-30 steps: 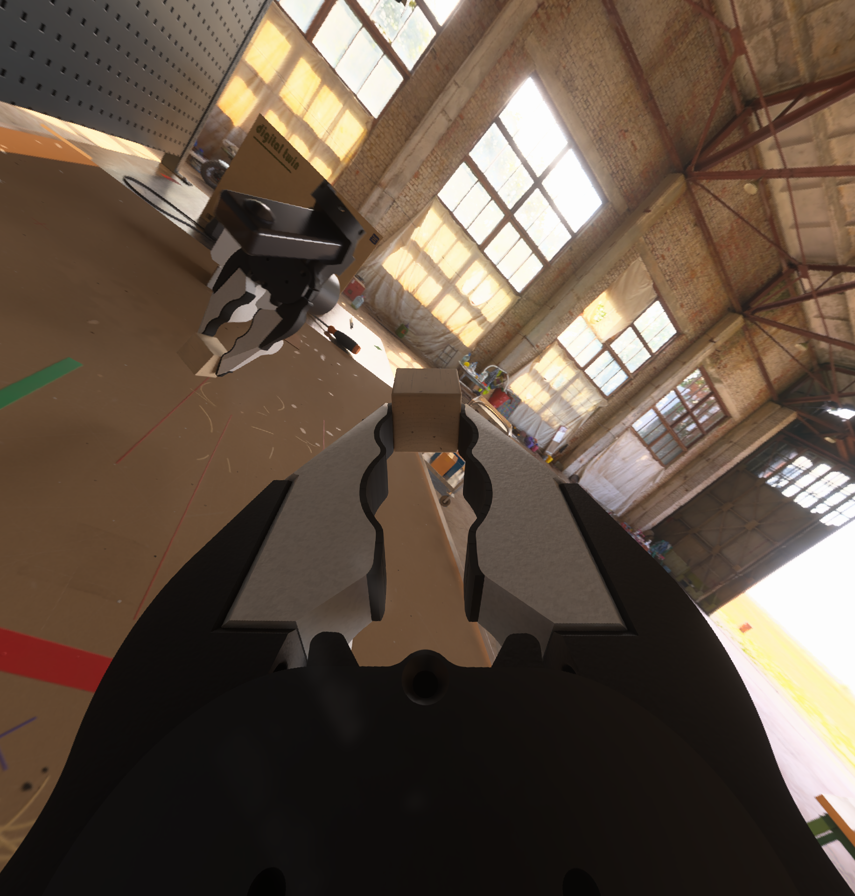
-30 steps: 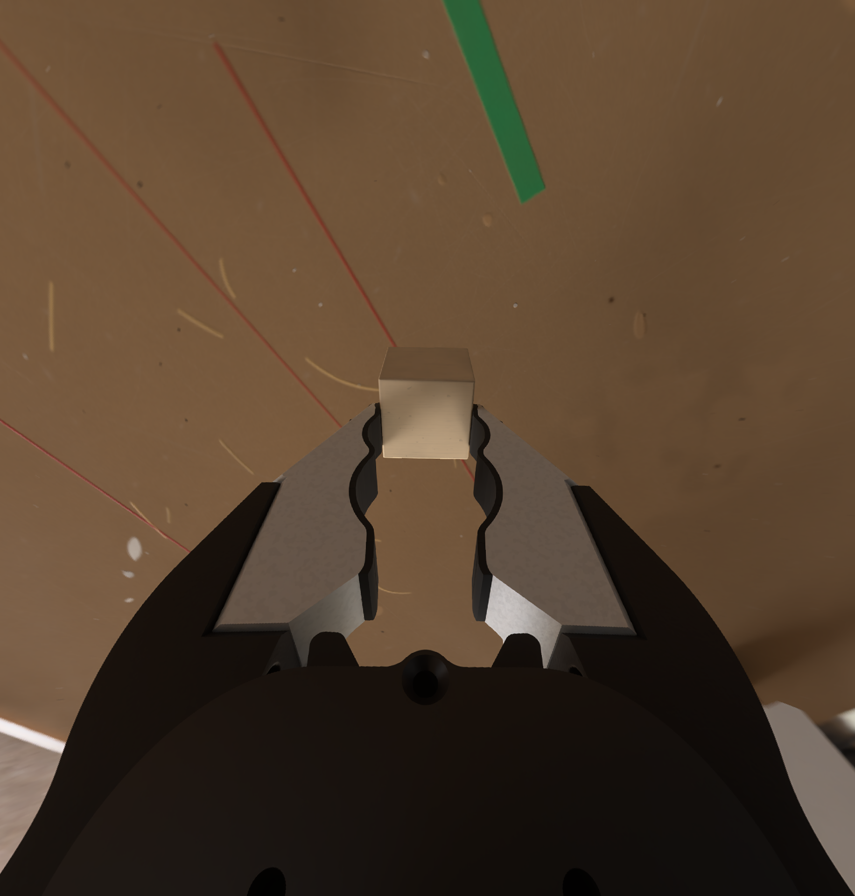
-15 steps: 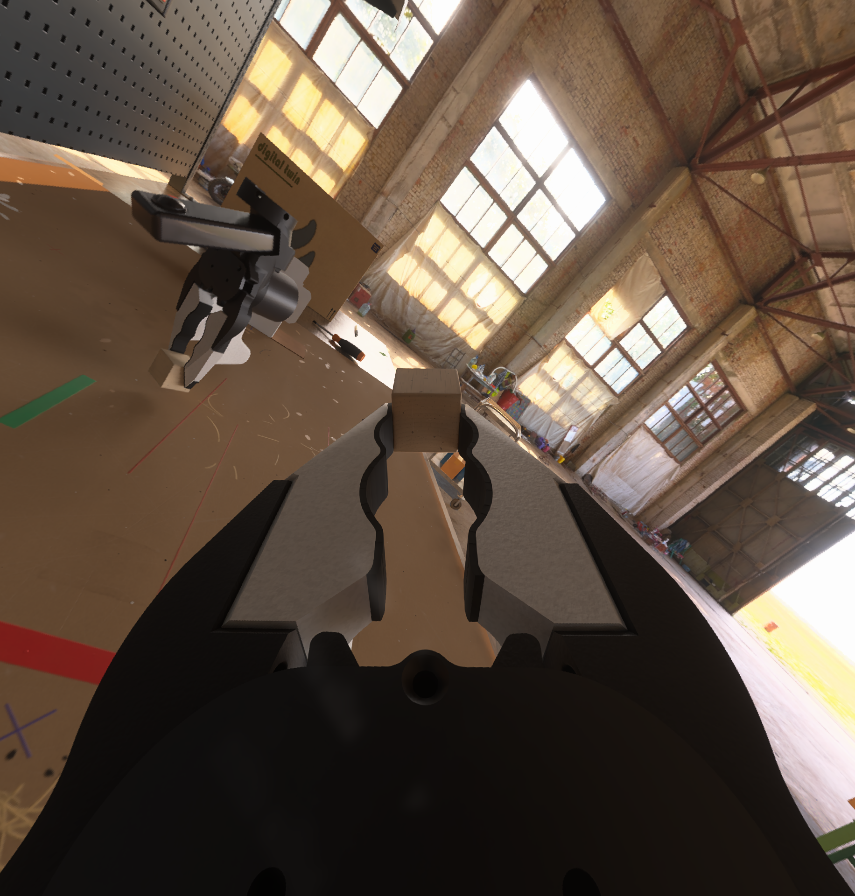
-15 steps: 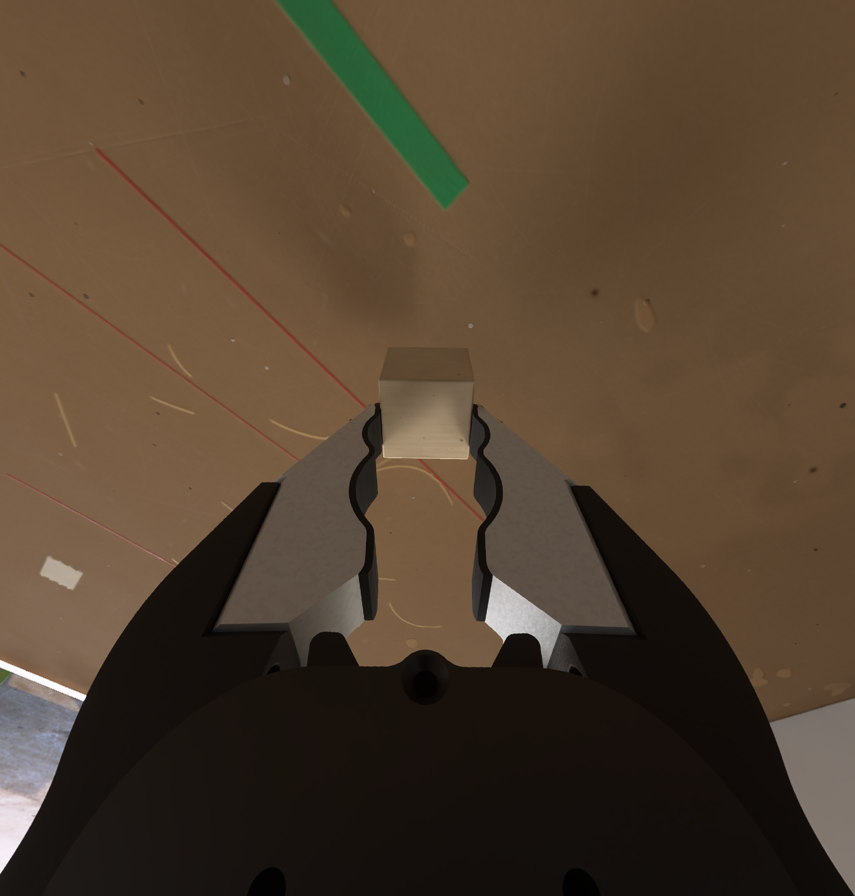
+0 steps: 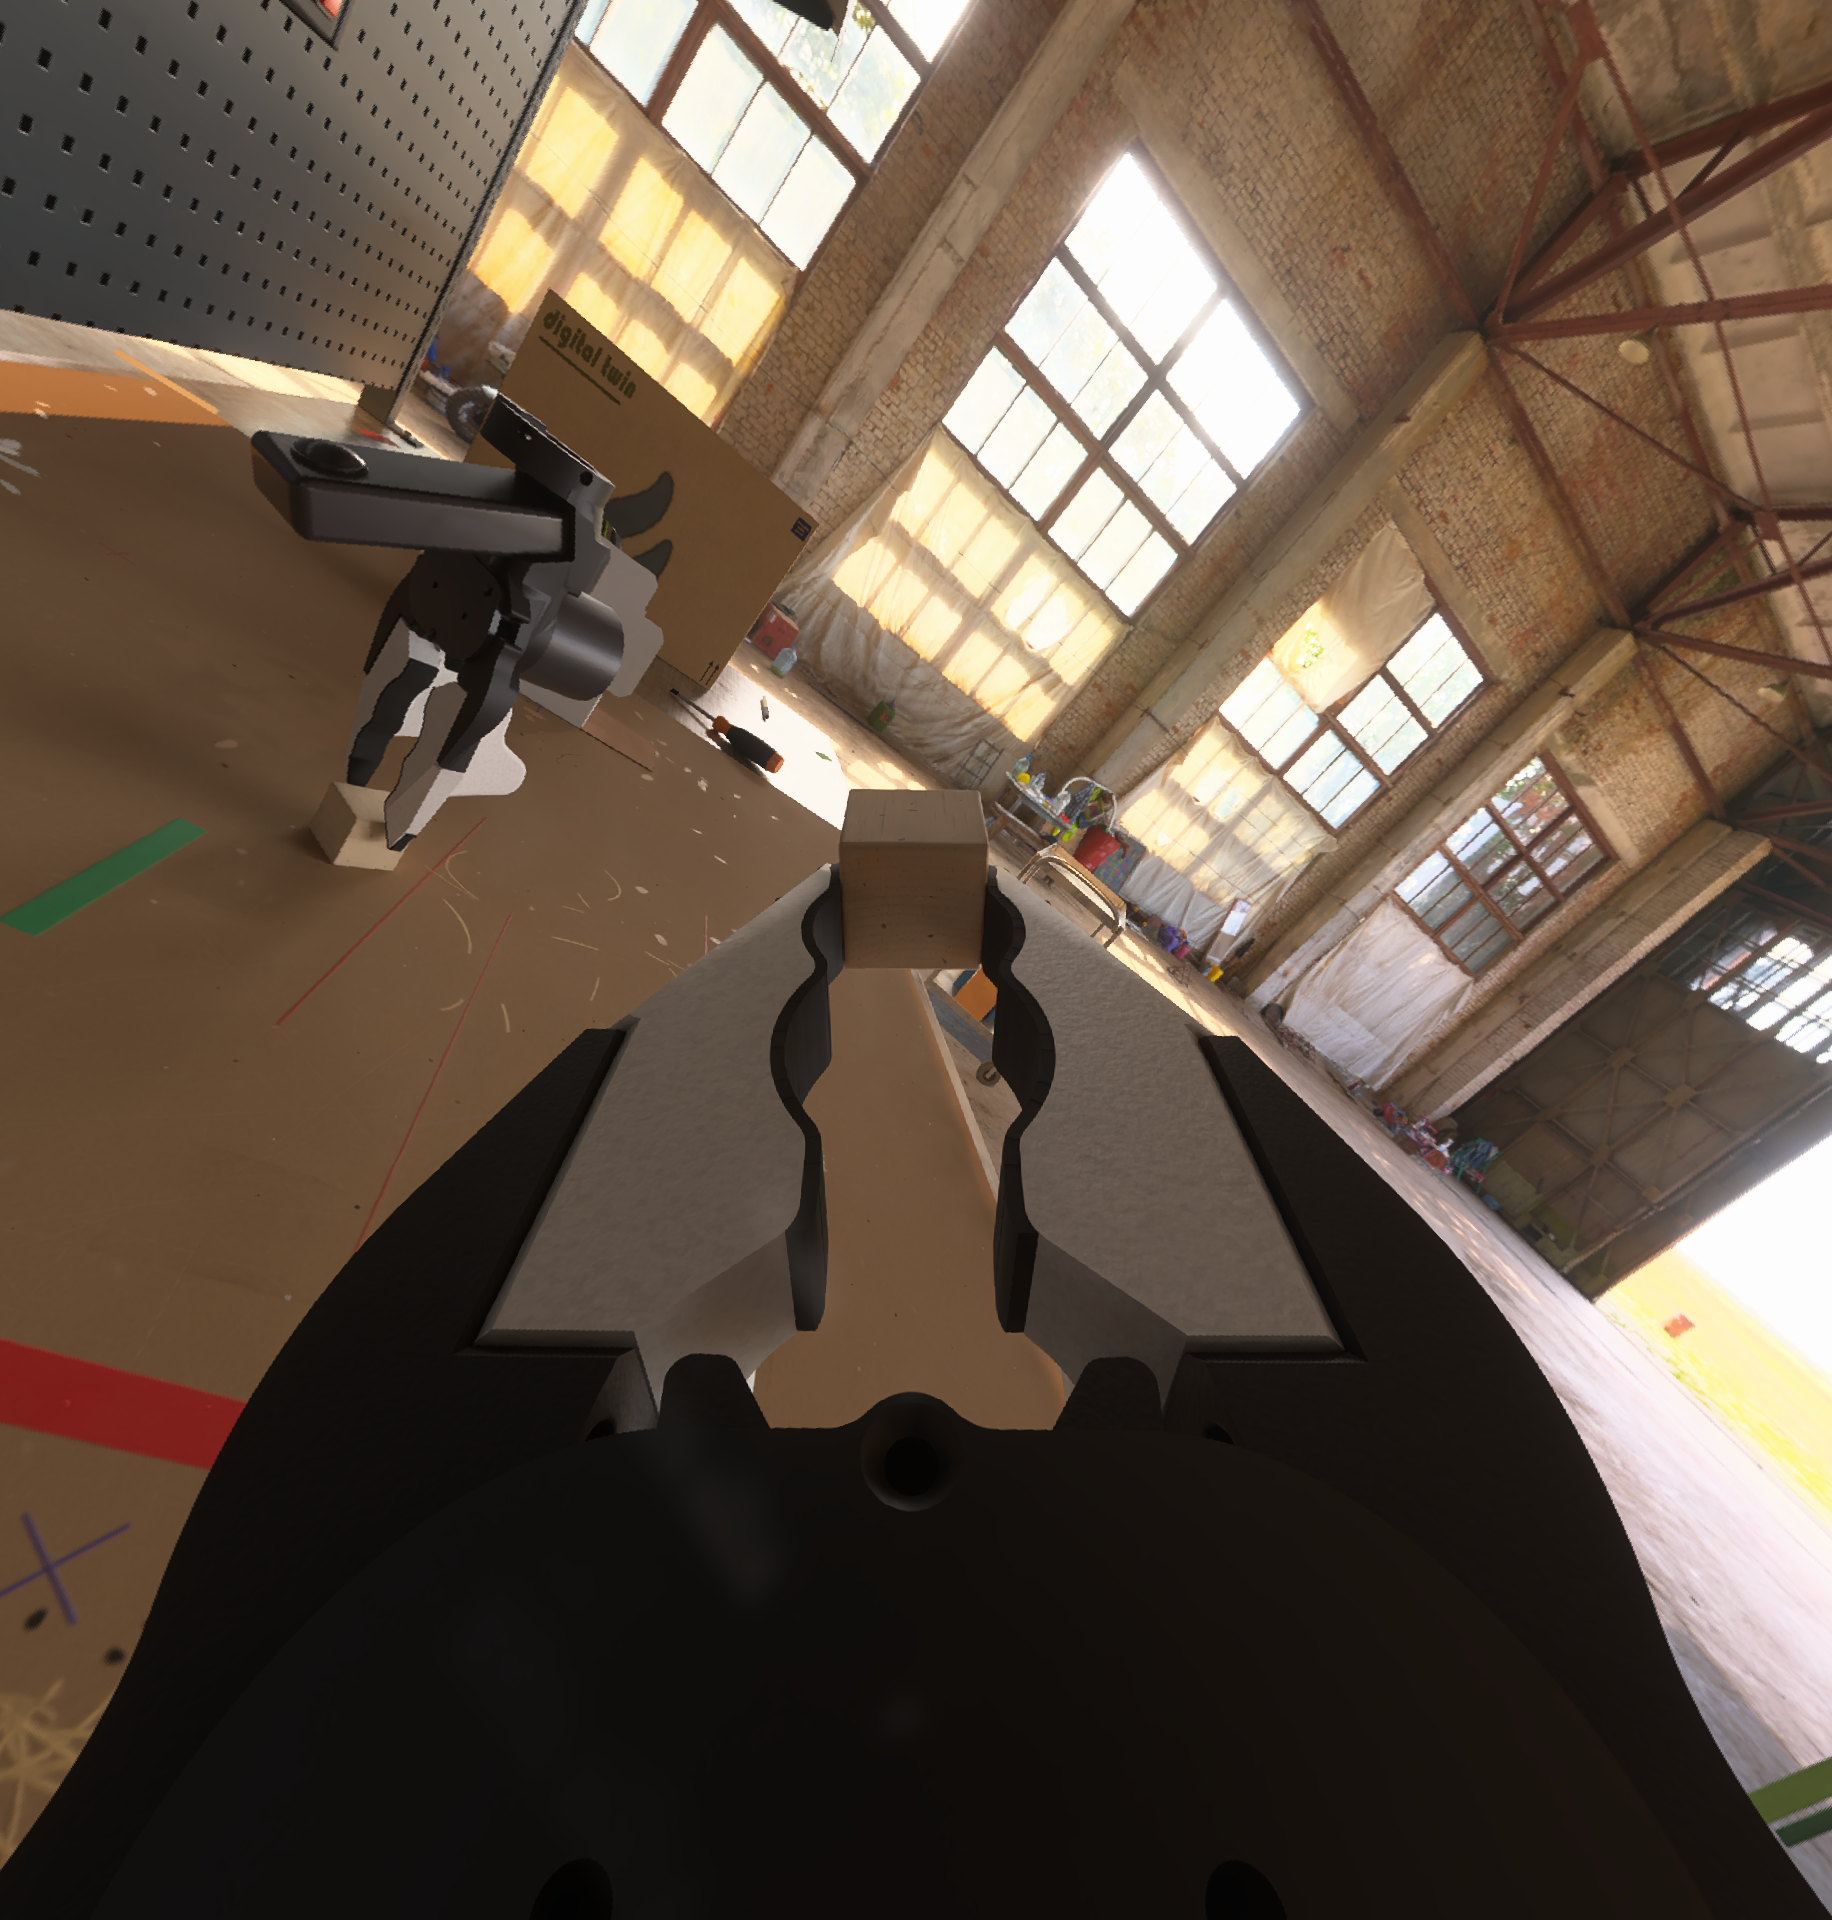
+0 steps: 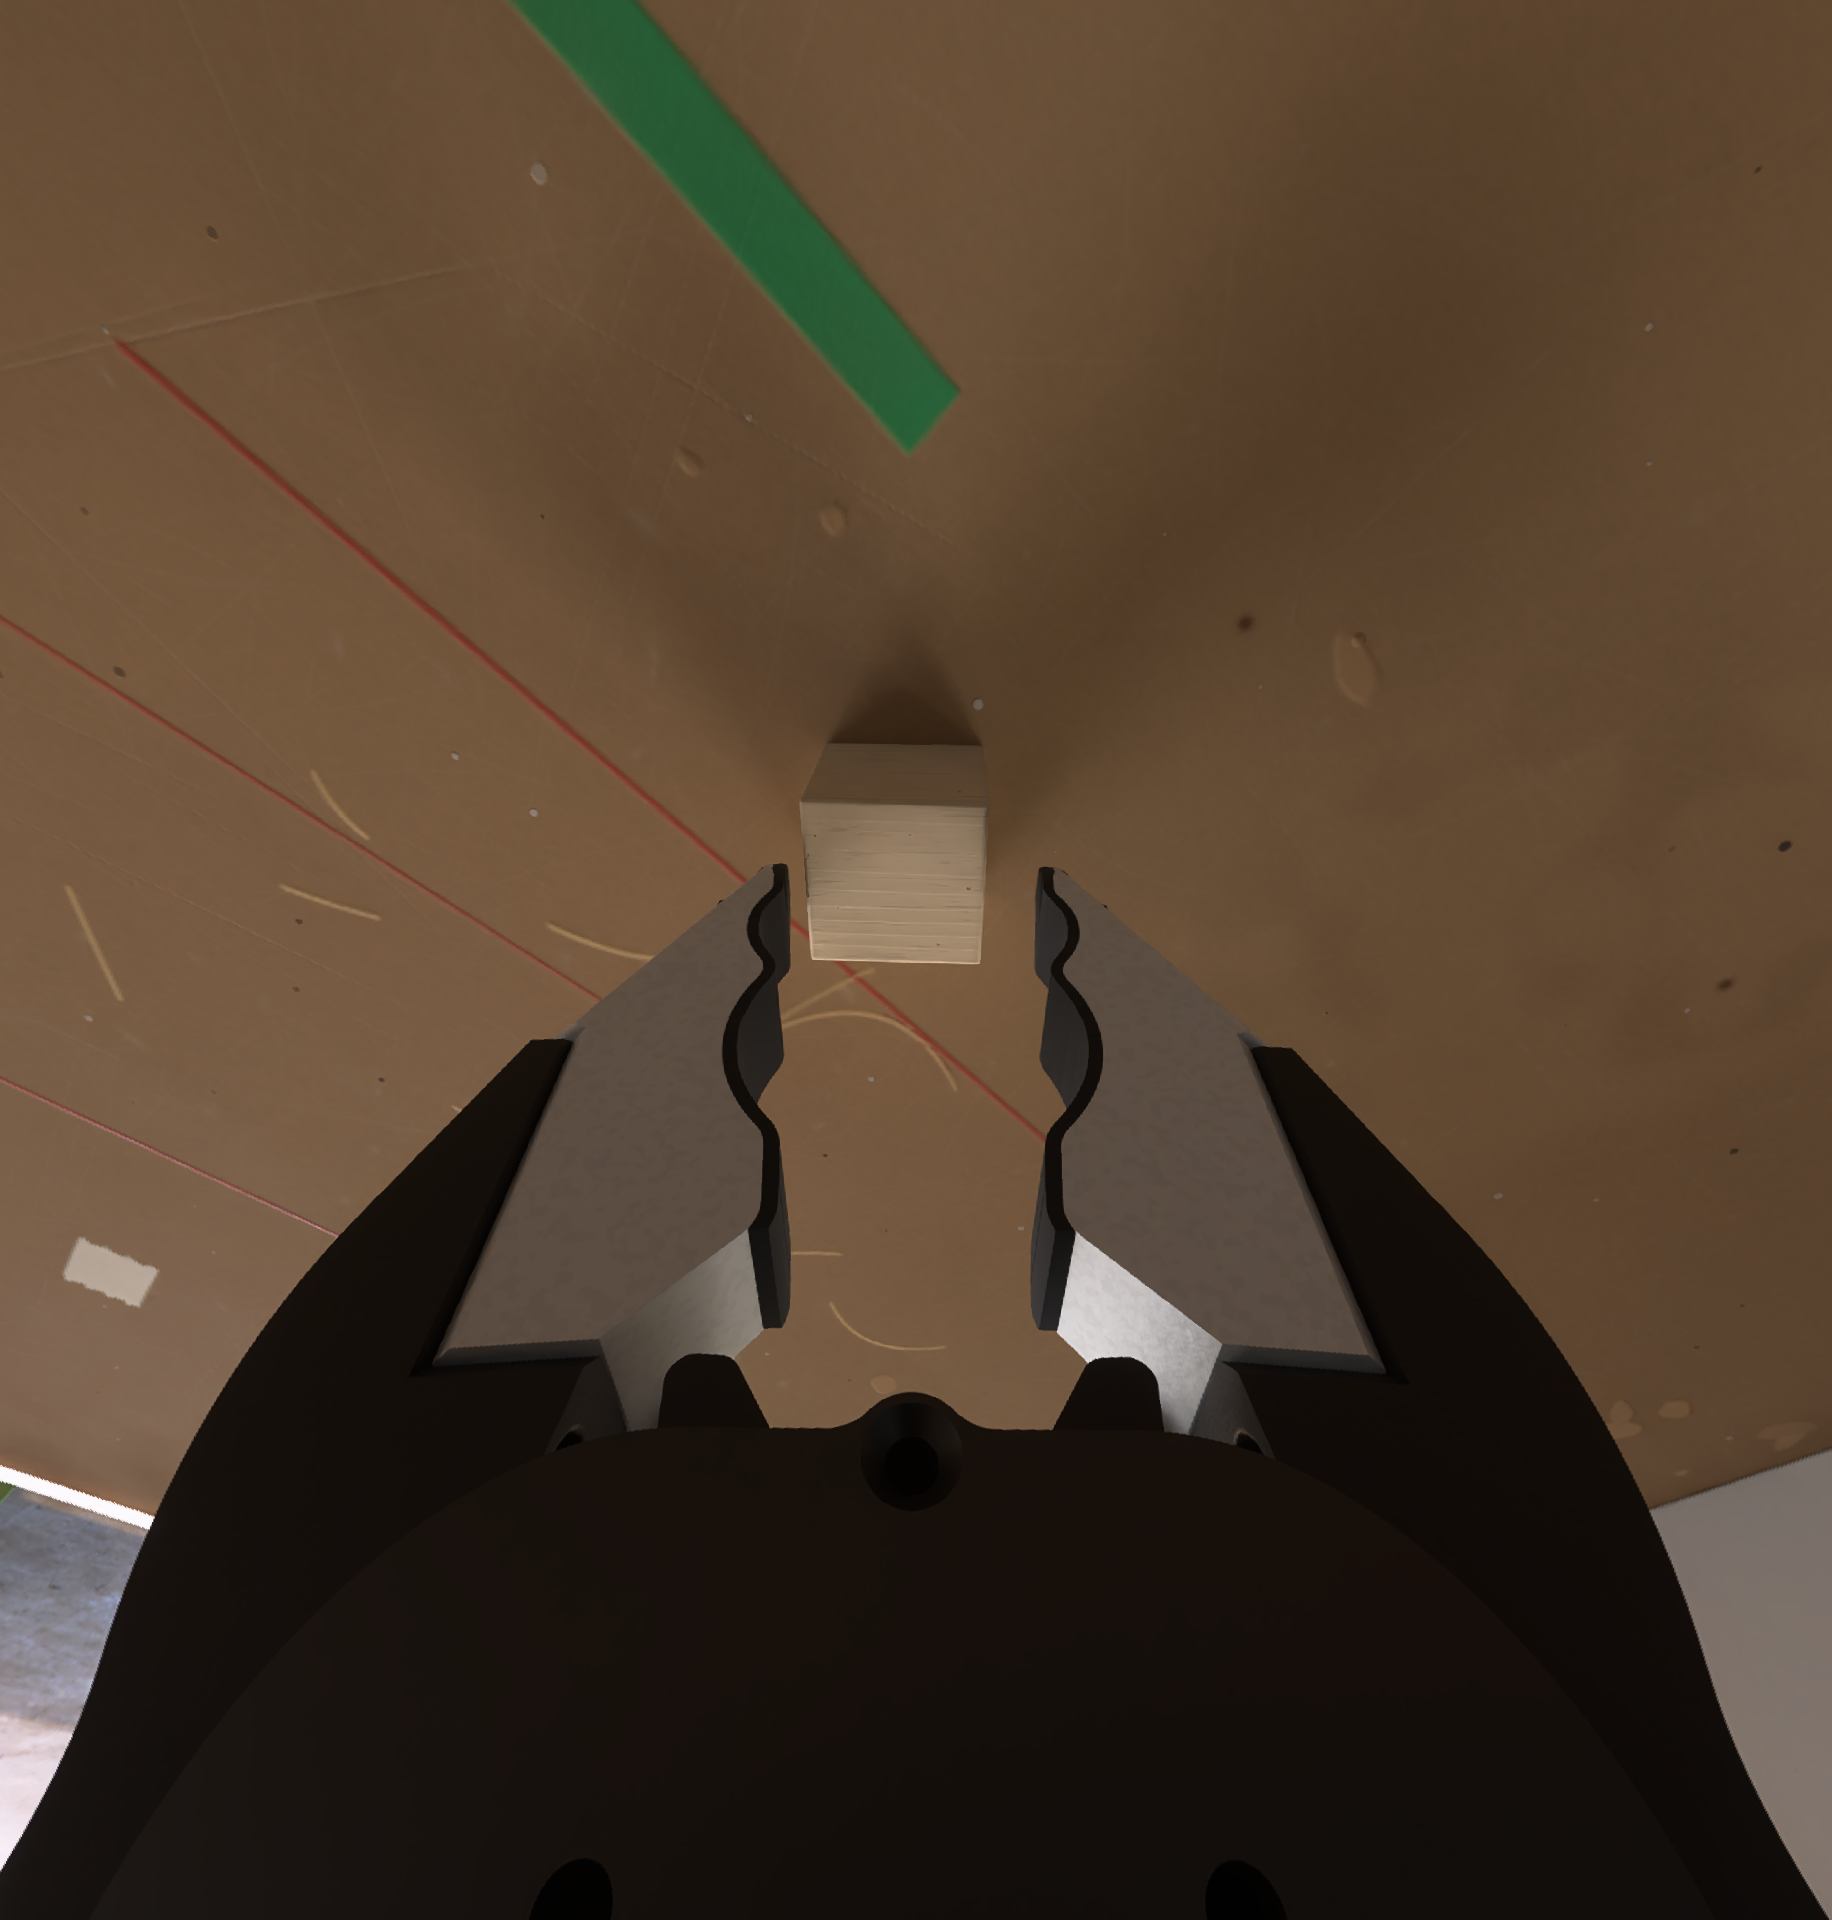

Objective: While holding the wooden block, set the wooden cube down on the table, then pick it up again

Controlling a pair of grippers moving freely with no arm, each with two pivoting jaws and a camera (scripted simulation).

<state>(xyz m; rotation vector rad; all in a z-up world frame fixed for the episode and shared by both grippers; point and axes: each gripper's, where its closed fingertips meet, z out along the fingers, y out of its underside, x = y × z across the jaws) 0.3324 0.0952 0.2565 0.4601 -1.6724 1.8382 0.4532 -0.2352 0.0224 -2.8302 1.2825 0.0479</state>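
1. The left gripper (image 5: 912, 914) pinches the wooden block (image 5: 912, 894) aloft.
2. The right gripper (image 6: 912, 904) is spread; the wooden cube (image 6: 894, 868) rests on the table (image 6: 1411, 727) between its fingertips.
3. The set-down looks done; the next move calls for closing on the cube and lifting.

Right gripper (image 6: 912, 883) released cube (image 6: 894, 852) (tabled).

Green lettering runs along the top edge of a brown cardboard panel (image 5: 663, 488) standing behind the table (image 5: 164, 1091); wording not transcribed. No other readable text.
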